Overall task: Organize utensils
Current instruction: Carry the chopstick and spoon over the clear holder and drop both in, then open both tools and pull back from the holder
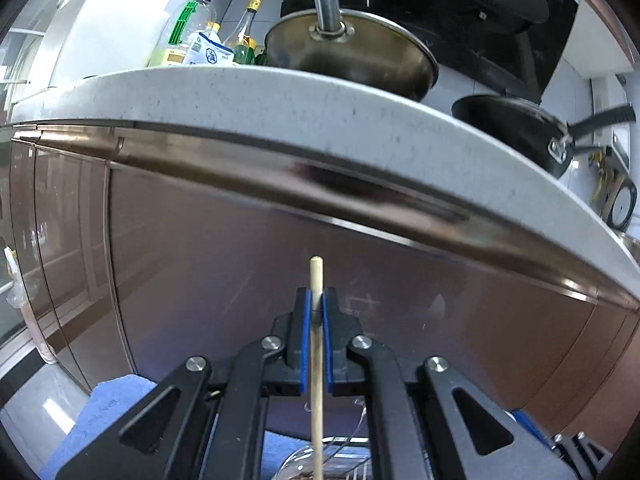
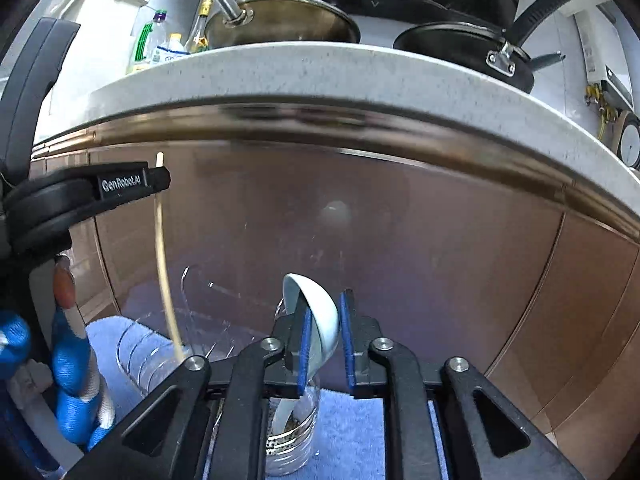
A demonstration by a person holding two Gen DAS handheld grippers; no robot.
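Note:
In the left wrist view my left gripper is shut on a thin wooden chopstick that stands upright between the blue pads. Its lower end reaches toward a clear glass below. The right wrist view shows the same left gripper and chopstick over a clear ribbed glass. A white ceramic spoon stands between the jaws of my right gripper. The spoon leans on the left pad, the right pad stands just off it, and its handle goes down into a second glass.
Both glasses stand on a blue towel in front of a brown cabinet door. Above runs a speckled grey countertop edge with a steel pan, a black frying pan and bottles. A blue-gloved hand is at the left.

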